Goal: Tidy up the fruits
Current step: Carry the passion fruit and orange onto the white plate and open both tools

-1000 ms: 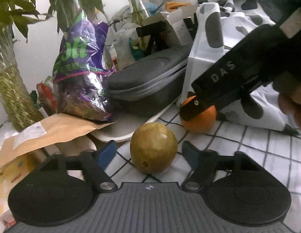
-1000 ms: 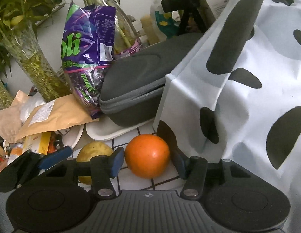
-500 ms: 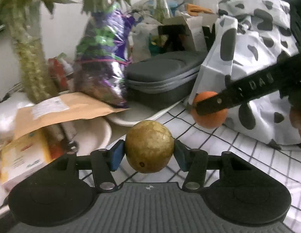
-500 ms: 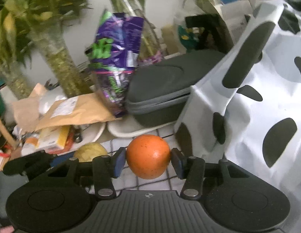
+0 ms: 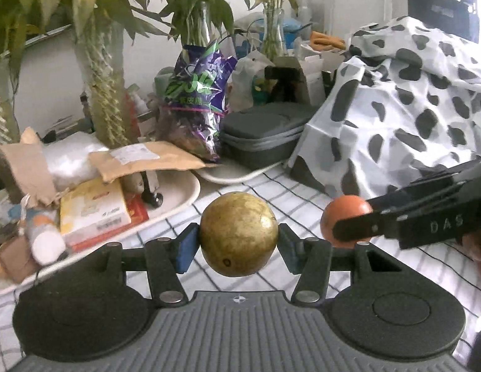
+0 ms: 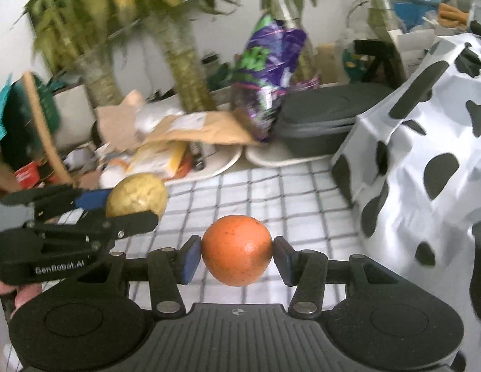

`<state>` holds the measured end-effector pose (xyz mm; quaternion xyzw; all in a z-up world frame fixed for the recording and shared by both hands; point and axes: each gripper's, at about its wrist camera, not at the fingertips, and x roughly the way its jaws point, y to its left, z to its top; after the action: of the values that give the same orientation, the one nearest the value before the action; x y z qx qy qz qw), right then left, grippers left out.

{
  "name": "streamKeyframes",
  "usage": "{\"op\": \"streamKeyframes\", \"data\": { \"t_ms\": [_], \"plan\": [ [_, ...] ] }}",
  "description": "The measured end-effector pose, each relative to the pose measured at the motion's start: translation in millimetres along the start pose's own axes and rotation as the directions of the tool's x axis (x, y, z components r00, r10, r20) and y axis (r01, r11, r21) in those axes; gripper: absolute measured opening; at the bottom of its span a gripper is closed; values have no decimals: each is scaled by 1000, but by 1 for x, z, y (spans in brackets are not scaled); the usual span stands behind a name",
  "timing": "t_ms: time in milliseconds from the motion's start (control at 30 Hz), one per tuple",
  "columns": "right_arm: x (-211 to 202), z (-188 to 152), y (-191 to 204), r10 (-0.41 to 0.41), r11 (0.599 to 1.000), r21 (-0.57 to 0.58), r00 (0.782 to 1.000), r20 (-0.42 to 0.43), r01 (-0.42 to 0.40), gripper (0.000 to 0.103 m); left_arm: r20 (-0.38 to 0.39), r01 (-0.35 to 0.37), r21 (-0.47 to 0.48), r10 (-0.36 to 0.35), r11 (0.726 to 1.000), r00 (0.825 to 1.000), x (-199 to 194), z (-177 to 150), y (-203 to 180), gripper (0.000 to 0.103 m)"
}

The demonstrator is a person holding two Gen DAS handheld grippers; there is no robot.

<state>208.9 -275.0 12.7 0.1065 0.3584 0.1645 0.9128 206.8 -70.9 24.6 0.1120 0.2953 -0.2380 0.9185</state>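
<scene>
My left gripper (image 5: 237, 243) is shut on a round yellow-brown fruit (image 5: 239, 234) and holds it above the checked tablecloth (image 5: 302, 195). My right gripper (image 6: 237, 259) is shut on an orange (image 6: 236, 249), also lifted off the cloth. In the left wrist view the orange (image 5: 343, 212) shows to the right, partly hidden behind the right gripper's finger. In the right wrist view the yellow-brown fruit (image 6: 136, 197) shows to the left, held in the left gripper.
A white tray (image 5: 181, 192) with boxes and envelopes lies at the left. A purple snack bag (image 5: 198, 105), a grey zip case (image 5: 265, 133) on a white plate, and vases with plants stand behind. A black-spotted white cloth (image 5: 405, 117) covers something on the right.
Both grippers closed on their fruits, lifted them off the cloth and drew back from the clutter; the background now looks farther away.
</scene>
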Motion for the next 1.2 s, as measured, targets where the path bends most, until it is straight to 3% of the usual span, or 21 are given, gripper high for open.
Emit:
{"op": "streamKeyframes", "data": {
  "t_ms": [300,467,767,833,900,933,967,1000,1033,1200],
  "plan": [
    [-27,-40,40,99,991,-81,990,-99,-107,52,-55,14,-20,-15,1000,998,-56,-27,-16,52],
    [-34,-60,54,109,987,-102,981,-162,-127,52,-152,48,-116,-66,992,986,-75,-50,-14,52],
    [-31,-74,56,141,990,23,962,-233,-139,54,-267,99,-313,-188,945,945,-75,-81,-1,53],
    [-29,-74,53,133,991,61,961,-244,-122,53,-273,98,-328,-194,940,942,-73,-83,-1,54],
    [-29,-74,48,135,987,115,959,-251,-109,54,-231,122,-364,-216,923,949,-77,-83,2,56],
    [-29,-74,45,145,984,137,958,-249,-113,66,-187,148,-394,-237,907,953,-82,-82,6,62],
    [-32,-74,43,167,978,160,956,-240,-131,96,-152,163,-417,-245,894,958,-86,-81,8,69],
    [-36,-74,42,172,976,170,962,-214,-136,103,-124,168,-437,-243,884,962,-90,-81,10,73],
    [-44,-74,44,154,980,150,973,-172,-129,103,-103,162,-452,-231,877,967,-94,-81,12,81],
    [-60,-82,52,125,989,99,981,-148,-111,103,-94,101,-440,-157,892,983,-109,-81,3,81]
  ]
}}
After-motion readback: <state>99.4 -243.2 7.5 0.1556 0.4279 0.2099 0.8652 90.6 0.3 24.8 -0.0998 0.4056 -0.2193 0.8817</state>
